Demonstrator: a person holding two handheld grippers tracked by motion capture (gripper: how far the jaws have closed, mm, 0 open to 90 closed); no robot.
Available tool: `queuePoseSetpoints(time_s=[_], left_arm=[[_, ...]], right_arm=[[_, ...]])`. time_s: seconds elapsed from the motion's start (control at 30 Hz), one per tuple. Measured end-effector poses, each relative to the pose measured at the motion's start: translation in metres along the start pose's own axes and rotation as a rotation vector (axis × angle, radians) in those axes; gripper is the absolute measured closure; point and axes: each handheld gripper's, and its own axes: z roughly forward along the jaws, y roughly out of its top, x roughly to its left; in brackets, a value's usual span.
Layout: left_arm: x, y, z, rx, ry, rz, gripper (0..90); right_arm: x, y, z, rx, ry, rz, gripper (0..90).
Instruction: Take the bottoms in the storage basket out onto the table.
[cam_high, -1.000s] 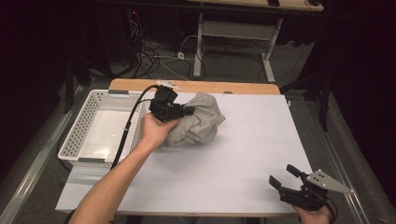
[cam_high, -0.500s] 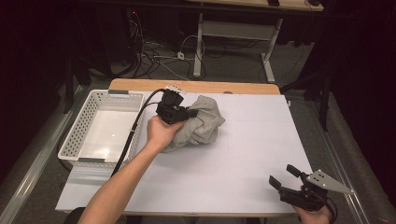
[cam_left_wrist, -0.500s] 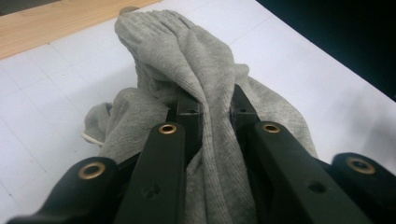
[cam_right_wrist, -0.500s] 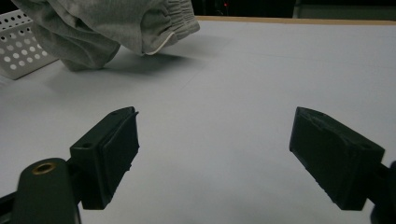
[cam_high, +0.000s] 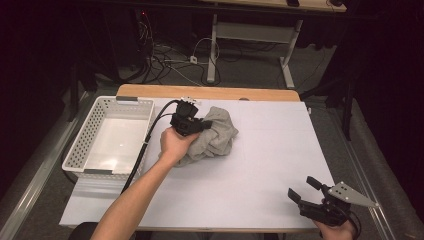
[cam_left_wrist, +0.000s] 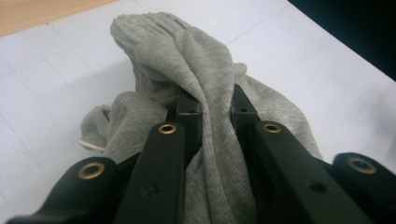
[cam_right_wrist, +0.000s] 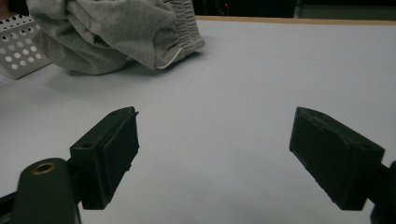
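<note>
— On the white table cover, toward the far left, just right of the basket: grey garment, bunched in a loose heap, ribbed cuff and a pale trim edge turned toward the near side. Resting on the cover, apart from the basket wall as far as can be told from the high view.

— Grip status?

— Left gripper clamped on a ridge of the garment; in the left gripper view, a fold of knit pinched between both jaws, cloth spilling out above and below. Left hand wrapped round the gripper body, cable trailing back along the forearm.

— Second tool?

— Right gripper at the near right corner, jaws spread wide, nothing between them, well apart from the garment. Bare cover ahead of it in the right gripper view, the heap visible far off.

— Step in hand?

— Judged as: garment seized with one tool, not yet laid out or moved. White perforated basket standing empty just beside, wooden table edge behind.

— Requirement for next move?

— Likely either a lift clear of the cover and carry over the basket rim, or a spread with the right gripper taking a second edge. Firm pinch needed throughout; thick fold, so risk of slipping if hauled sideways. Trailing cloth to be kept off the basket wall.
</note>
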Motion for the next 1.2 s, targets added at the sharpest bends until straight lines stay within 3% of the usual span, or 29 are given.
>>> queuePoseSetpoints(time_s=[0.2,0.4,0.83,1.2], left_arm=[[0.003,-0.005,0.009,0.017,0.021,-0.003,77.3],[0.011,-0.01,0.013,0.022,0.025,-0.035,77.0],[0.01,-0.014,0.026,0.072,0.073,0.003,76.0],[0.016,-0.02,0.037,0.119,0.068,-0.01,73.6]], right_arm=[[0.0,0.0,0.0,0.001,0.001,-0.001,16.1],[0.0,0.0,0.0,0.002,0.002,-0.001,16.1],[0.0,0.0,0.001,0.004,0.002,-0.003,16.1],[0.001,0.0,0.0,0.005,0.004,-0.001,16.1]])
